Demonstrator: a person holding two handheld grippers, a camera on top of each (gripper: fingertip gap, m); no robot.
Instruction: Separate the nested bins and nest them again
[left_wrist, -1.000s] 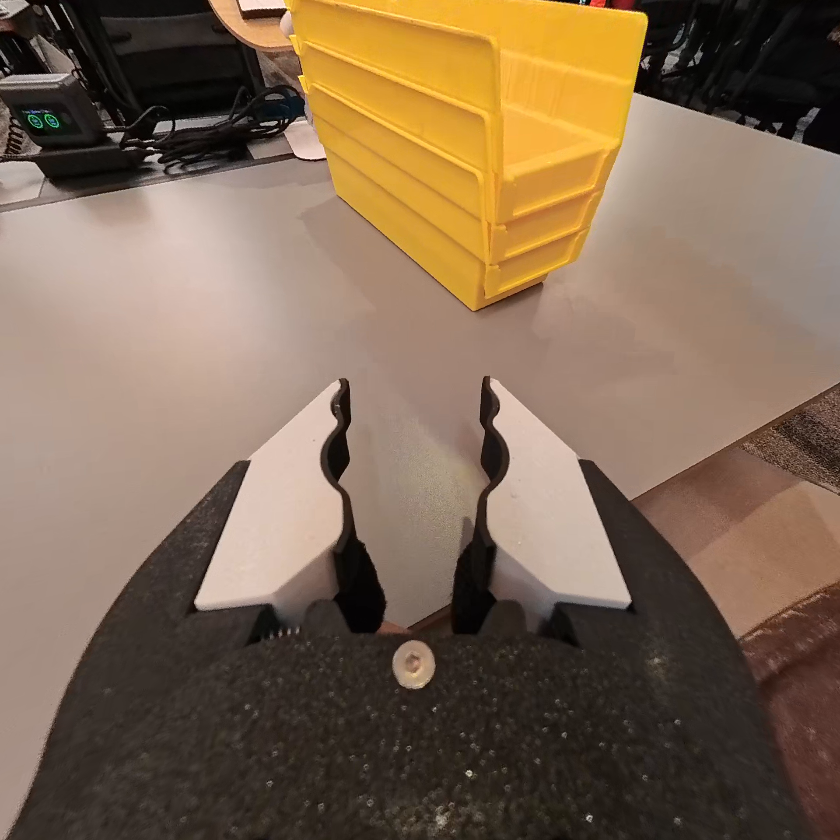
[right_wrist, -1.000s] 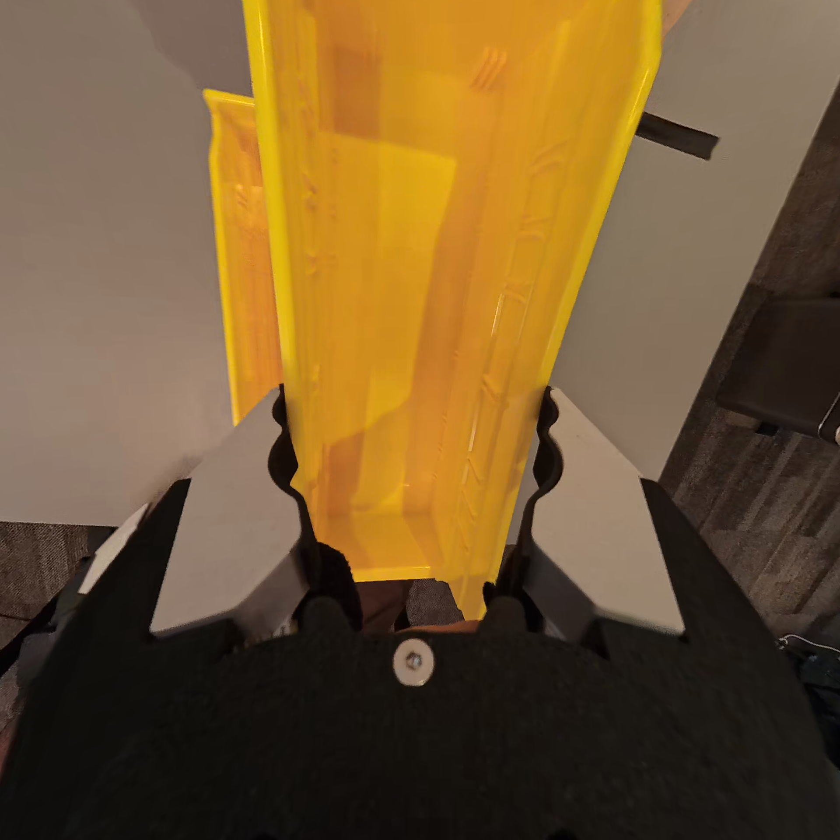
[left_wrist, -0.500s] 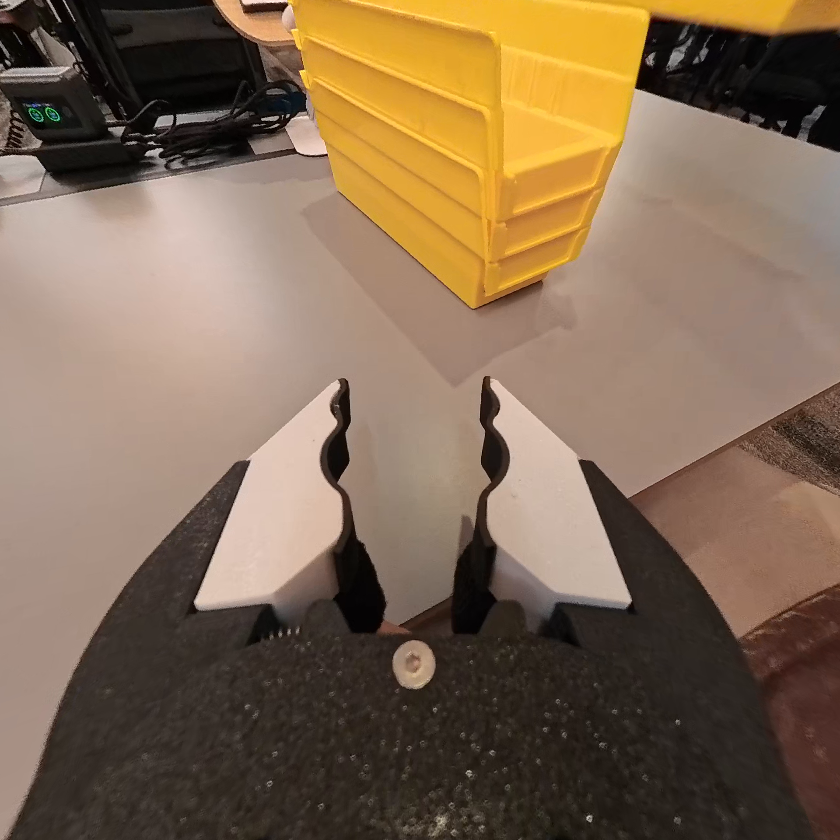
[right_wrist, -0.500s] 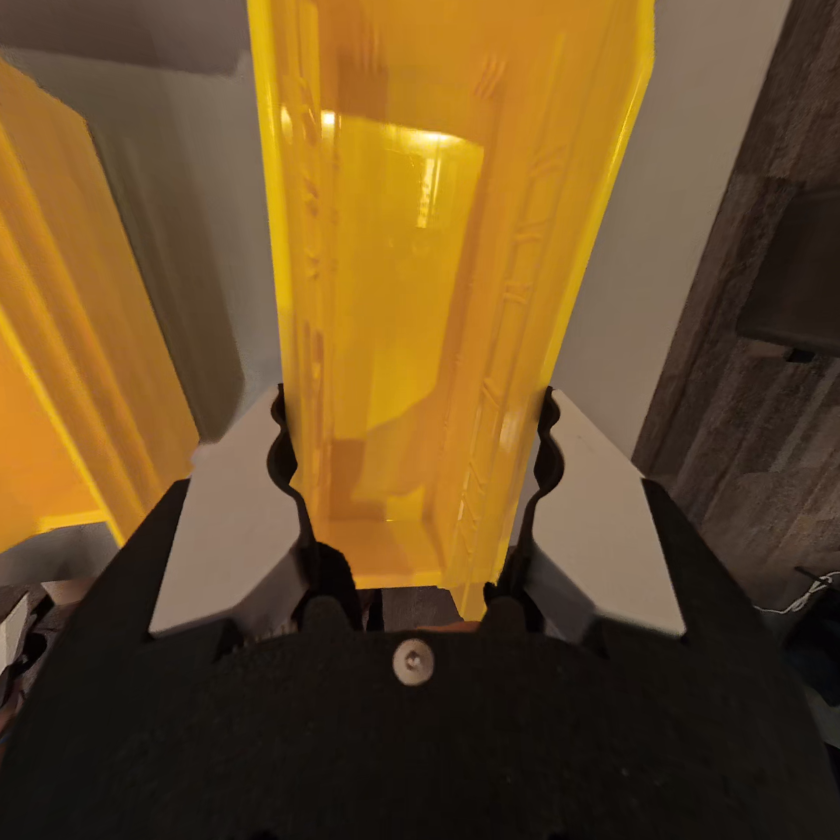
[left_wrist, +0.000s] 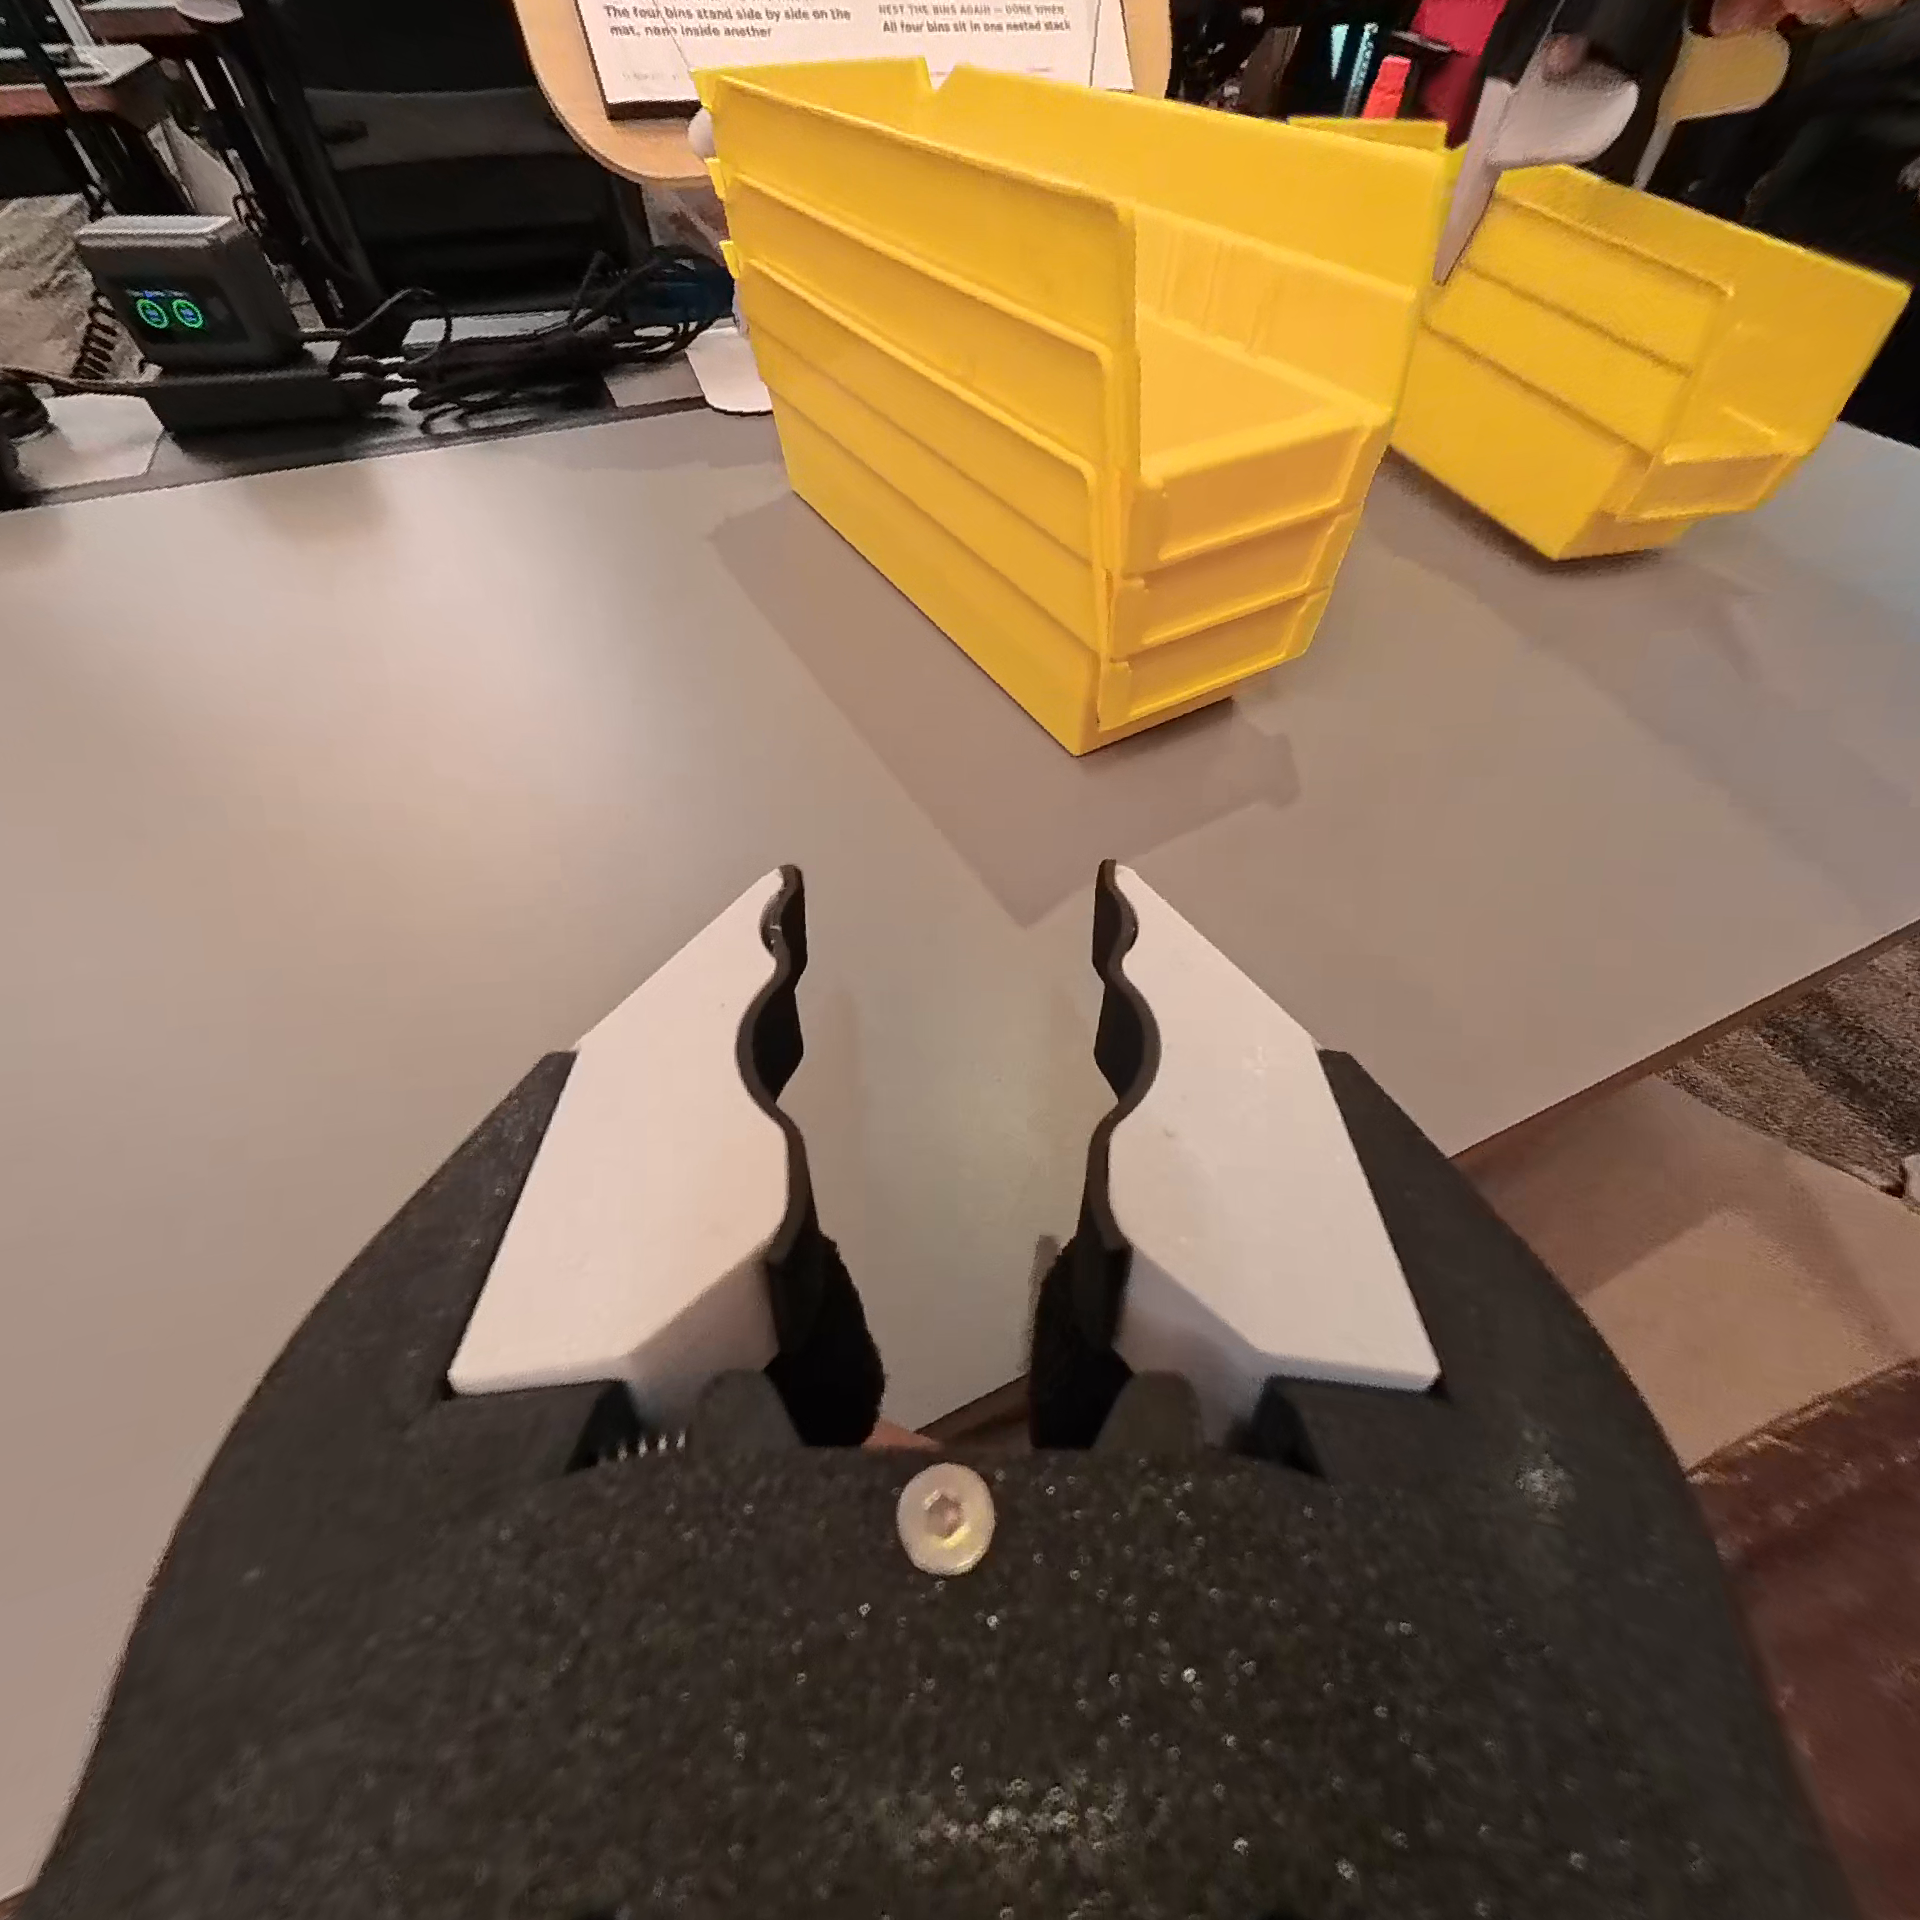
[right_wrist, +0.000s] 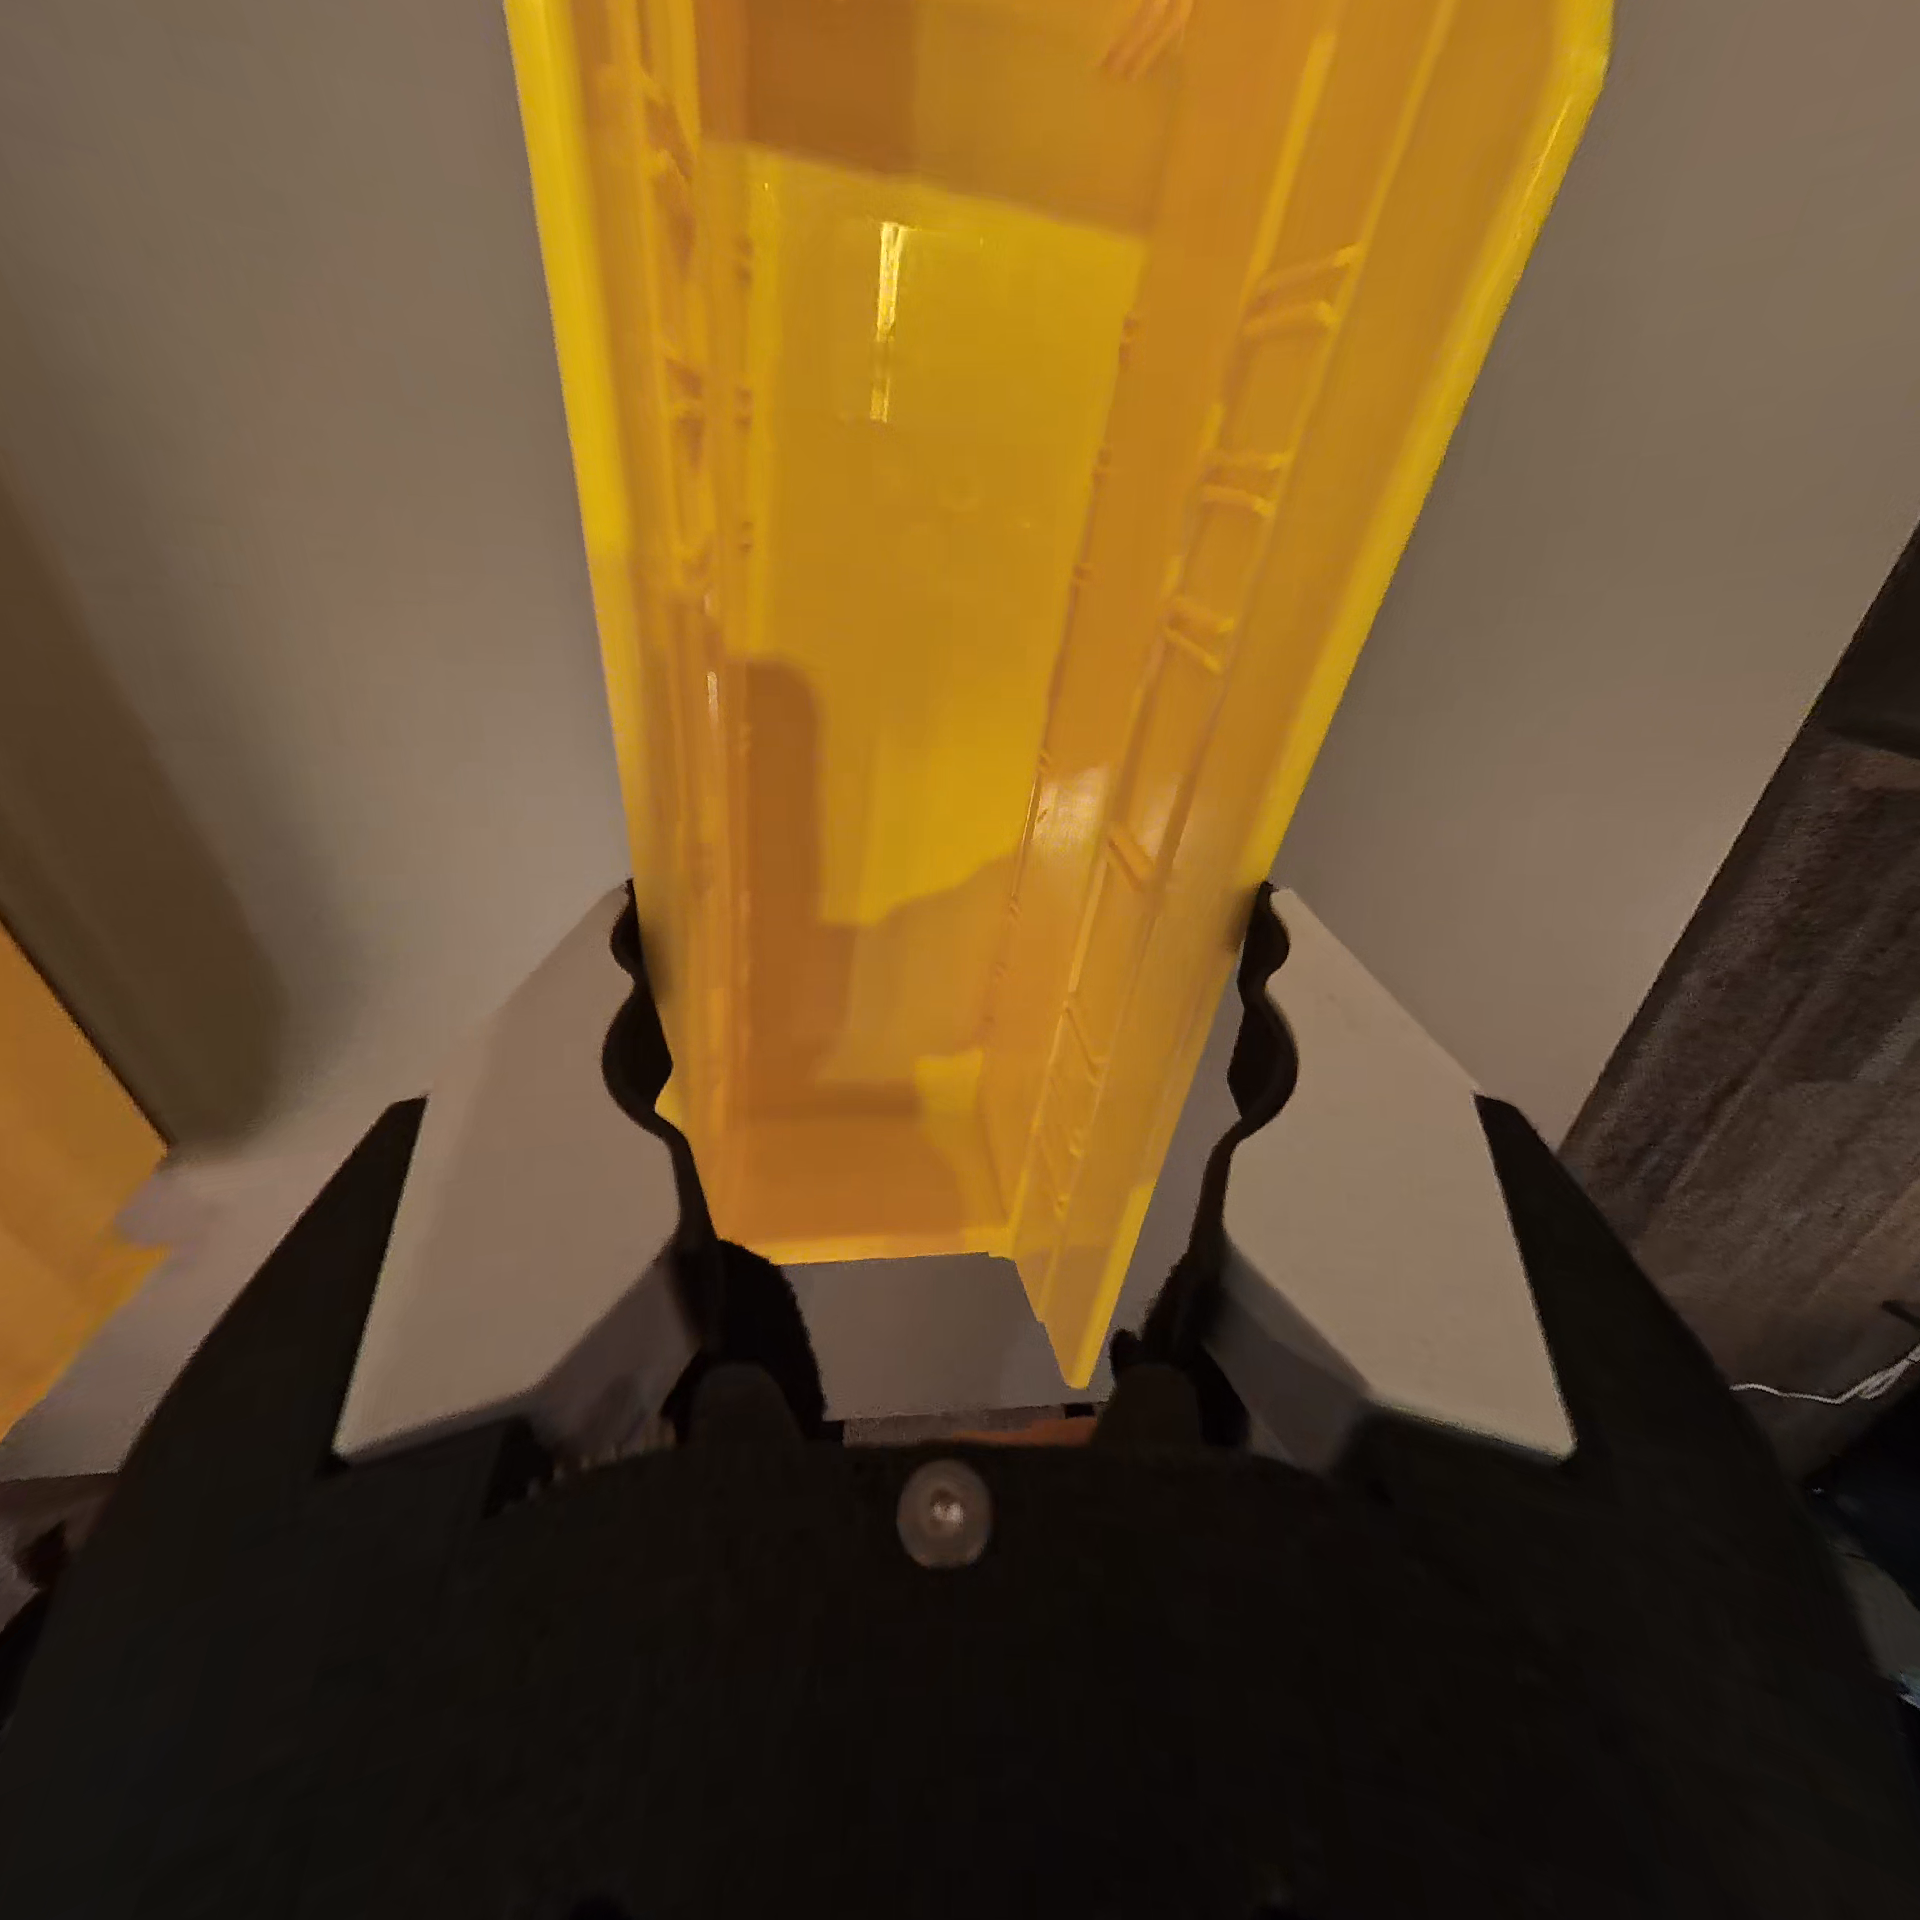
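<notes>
A stack of three nested yellow bins (left_wrist: 1018, 416) stands on the grey table (left_wrist: 364, 779), ahead of my left gripper (left_wrist: 948, 873). That gripper is open and empty, low over the table near its front edge. My right gripper (right_wrist: 943, 894) is shut across the width of a single yellow bin (right_wrist: 987, 520), which stretches away from it. In the left wrist view this bin (left_wrist: 1662, 364) sits low at the table, to the right of the stack, with a white finger (left_wrist: 1496, 156) of the right gripper at its back. I cannot tell whether it rests on the table. The stack's edge (right_wrist: 62, 1143) shows at lower left.
A dark power unit with a lit green display (left_wrist: 171, 301) and a tangle of black cables (left_wrist: 520, 332) lie behind the table at left. A wooden board with a paper sign (left_wrist: 831, 42) stands behind the stack. The table's edge (left_wrist: 1662, 1029) and floor are at right.
My right gripper has carried the single bin from above the stack to the right and down beside it. My left gripper stays open, drawn back slightly.
</notes>
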